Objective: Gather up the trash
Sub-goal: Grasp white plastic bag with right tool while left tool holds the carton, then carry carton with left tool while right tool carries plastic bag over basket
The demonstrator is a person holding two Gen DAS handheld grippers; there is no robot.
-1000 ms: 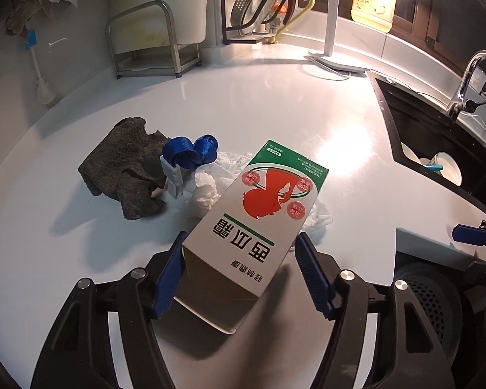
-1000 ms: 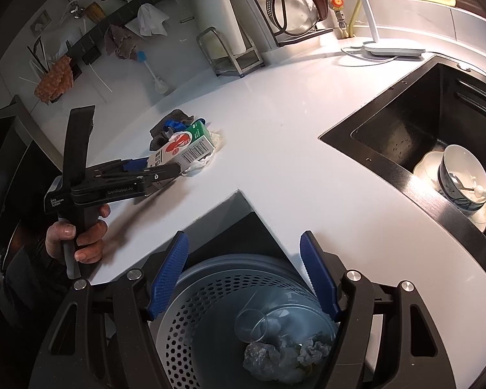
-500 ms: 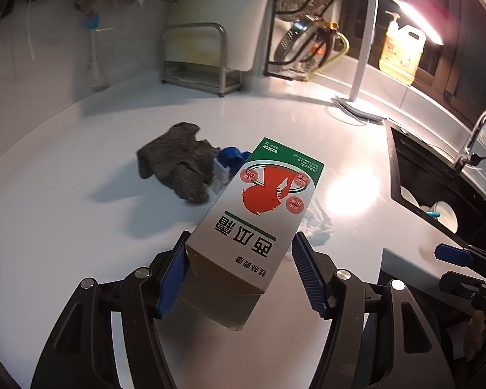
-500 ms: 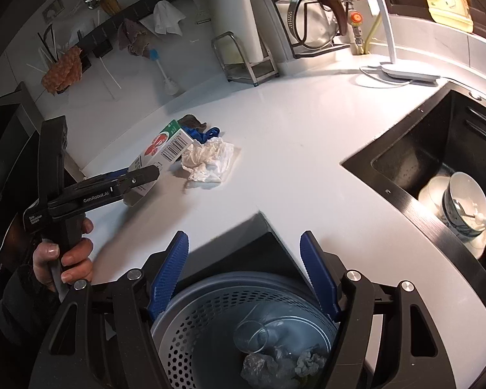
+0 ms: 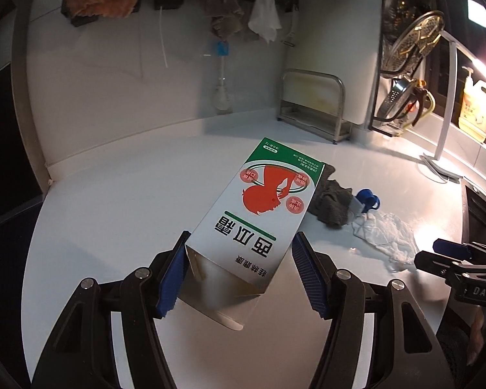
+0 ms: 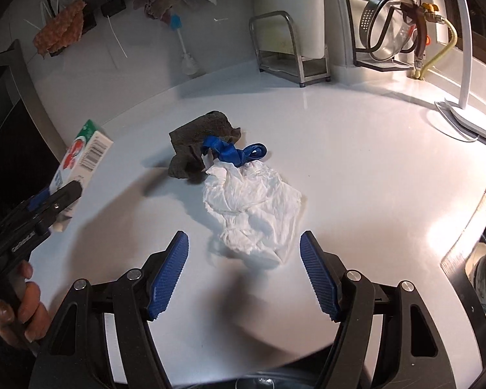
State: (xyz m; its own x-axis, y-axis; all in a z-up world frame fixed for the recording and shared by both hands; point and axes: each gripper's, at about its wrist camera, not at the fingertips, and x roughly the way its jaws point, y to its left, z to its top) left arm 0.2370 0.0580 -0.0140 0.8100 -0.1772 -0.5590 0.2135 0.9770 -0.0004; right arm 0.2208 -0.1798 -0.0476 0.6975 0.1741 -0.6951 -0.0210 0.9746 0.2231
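Carton held in the left gripper; right gripper spread over the tissue.

The left gripper (image 5: 239, 269) is clamped on the open end of a white carton (image 5: 259, 214), held tilted above the white counter (image 5: 113, 201). The right gripper (image 6: 244, 269) has its jaws apart and empty, hovering just short of a crumpled white tissue (image 6: 252, 207) that lies on the counter. Behind the tissue, touching it, lies a blue strap (image 6: 233, 153), and behind that a dark grey rag (image 6: 201, 136). Farther back, by the wall, stands a metal rack (image 6: 291, 48).
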